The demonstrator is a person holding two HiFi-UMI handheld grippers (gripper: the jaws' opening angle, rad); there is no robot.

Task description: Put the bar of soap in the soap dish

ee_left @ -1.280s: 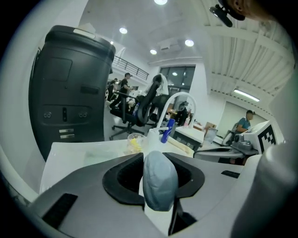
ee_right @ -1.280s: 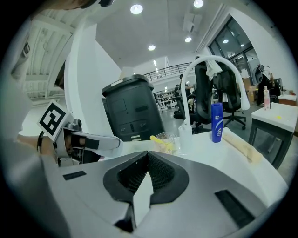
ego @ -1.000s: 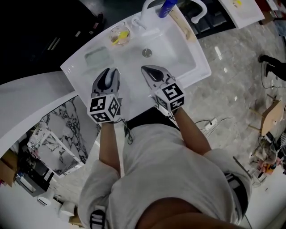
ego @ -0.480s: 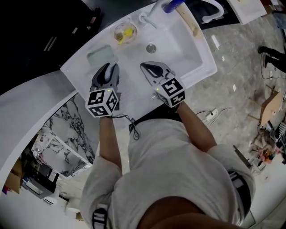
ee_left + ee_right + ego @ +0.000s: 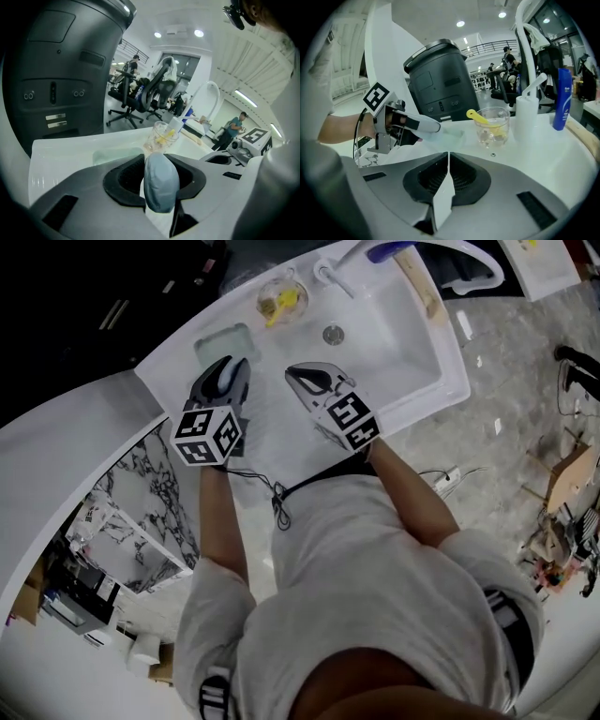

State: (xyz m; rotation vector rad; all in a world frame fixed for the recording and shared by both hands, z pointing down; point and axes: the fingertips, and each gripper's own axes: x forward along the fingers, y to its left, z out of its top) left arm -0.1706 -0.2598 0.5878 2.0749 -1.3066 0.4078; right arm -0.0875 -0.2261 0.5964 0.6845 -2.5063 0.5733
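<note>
Your left claw (image 5: pixel 161 161) clamps the soap (image 5: pixel 161 187) across its flat faces; it is likely slippery. Right claw (image 5: pixel 447 159): closed, empty.

White washbasin (image 5: pixel 412 362), green soap dish (image 5: pixel 220 340), glass cup (image 5: pixel 283 298) on rim

Nothing here can be read as words or numbers. The left gripper (image 5: pixel 231 371) and right gripper (image 5: pixel 302 373) carry cubes with only black-and-white square patterns. The blue bottle's (image 5: pixel 561 101) label and the pale strips (image 5: pixel 56 120) on the dark machine (image 5: pixel 61 70) are illegible.
</note>
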